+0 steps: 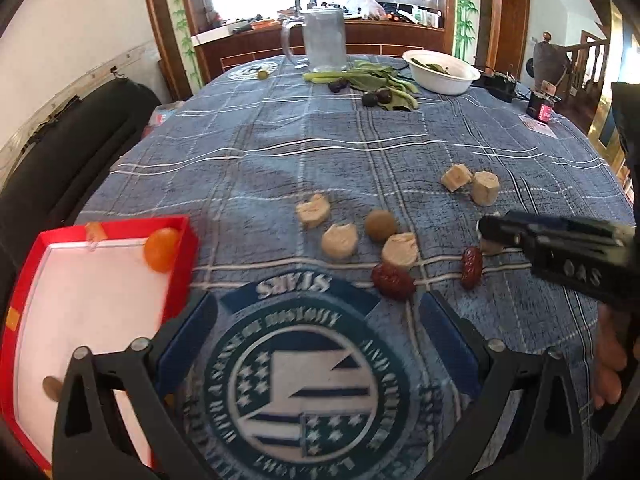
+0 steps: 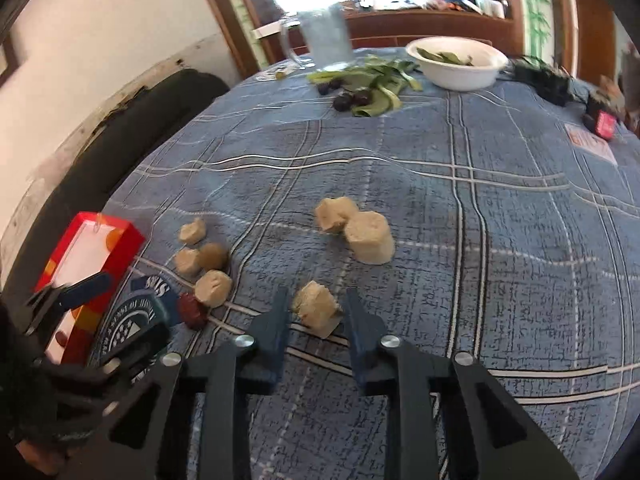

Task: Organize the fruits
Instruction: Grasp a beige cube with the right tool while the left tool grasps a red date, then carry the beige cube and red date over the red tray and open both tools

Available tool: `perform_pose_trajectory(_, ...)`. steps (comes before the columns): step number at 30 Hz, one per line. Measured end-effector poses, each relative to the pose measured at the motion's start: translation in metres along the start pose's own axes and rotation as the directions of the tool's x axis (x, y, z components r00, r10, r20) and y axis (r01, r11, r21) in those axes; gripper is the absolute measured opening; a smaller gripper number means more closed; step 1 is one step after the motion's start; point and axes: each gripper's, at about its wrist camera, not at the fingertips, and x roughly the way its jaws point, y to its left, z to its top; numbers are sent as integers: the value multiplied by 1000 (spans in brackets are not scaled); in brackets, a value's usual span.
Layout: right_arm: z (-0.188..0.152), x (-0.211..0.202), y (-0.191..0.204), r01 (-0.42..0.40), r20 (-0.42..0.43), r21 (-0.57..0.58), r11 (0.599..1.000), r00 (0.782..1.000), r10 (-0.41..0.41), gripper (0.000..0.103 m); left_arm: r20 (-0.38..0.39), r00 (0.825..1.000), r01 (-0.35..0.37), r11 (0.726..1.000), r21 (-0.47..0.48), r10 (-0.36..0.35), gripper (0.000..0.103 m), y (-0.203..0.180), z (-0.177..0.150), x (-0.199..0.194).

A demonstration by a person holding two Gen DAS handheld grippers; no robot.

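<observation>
Several pale fruit chunks (image 1: 339, 241), a brown round fruit (image 1: 380, 225) and two red dates (image 1: 393, 281) lie on the blue plaid tablecloth. A red tray (image 1: 188, 240) at the left holds an orange fruit (image 1: 161, 249). My left gripper (image 1: 318, 320) is open and empty, low over the round emblem, just right of the tray. My right gripper (image 2: 316, 312) is open with its fingers on either side of a pale chunk (image 2: 316, 314) lying on the cloth. The right gripper also shows in the left wrist view (image 1: 486, 229).
At the far end stand a glass pitcher (image 1: 324, 42), a white bowl (image 1: 440, 70) of leaves, green leaves (image 1: 372, 80) with dark plums (image 1: 376, 98), and a red-labelled jar (image 1: 540, 106). A black sofa (image 1: 60, 152) lies past the table's left edge.
</observation>
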Motion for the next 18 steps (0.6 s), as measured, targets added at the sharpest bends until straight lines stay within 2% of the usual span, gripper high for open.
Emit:
perform_pose_trajectory(2,0,-1,4,11,4,-20,1000,1000,-11,25,-19,1000,25,1000,-5,-25,86,-6,5,9)
perform_pose_trajectory(5,0,-8,0,-3,30,13,1000,1000,3,25,-27,999,42,999,11,-42,83,-18,9,18)
perform_pose_trajectory(7,2,-13,-5,-4,51,40,999,999,2,25,-35,998,51,998,21,-50,69,-25,11,25)
perform_pose_trajectory(8,3,-15,-8,-11,55,59,998,998,8,25,-47,997,70,997,20,-69,57,-27,11,29)
perform_pose_trajectory(10,3,-15,-11,-16,58,75,997,998,12,25,-46,995,93,996,12,-92,51,-28,11,32)
perform_pose_trajectory(11,3,-16,-11,-14,62,77,997,998,9,25,-45,994,103,995,12,-103,45,-28,11,32)
perform_pose_trajectory(12,3,-16,-10,-13,65,74,997,998,9,25,-39,993,109,994,13,-109,34,-28,11,32)
perform_pose_trajectory(18,1,-24,-9,-21,110,68,997,994,14,25,-30,989,147,989,-26,-148,31,-17,9,26)
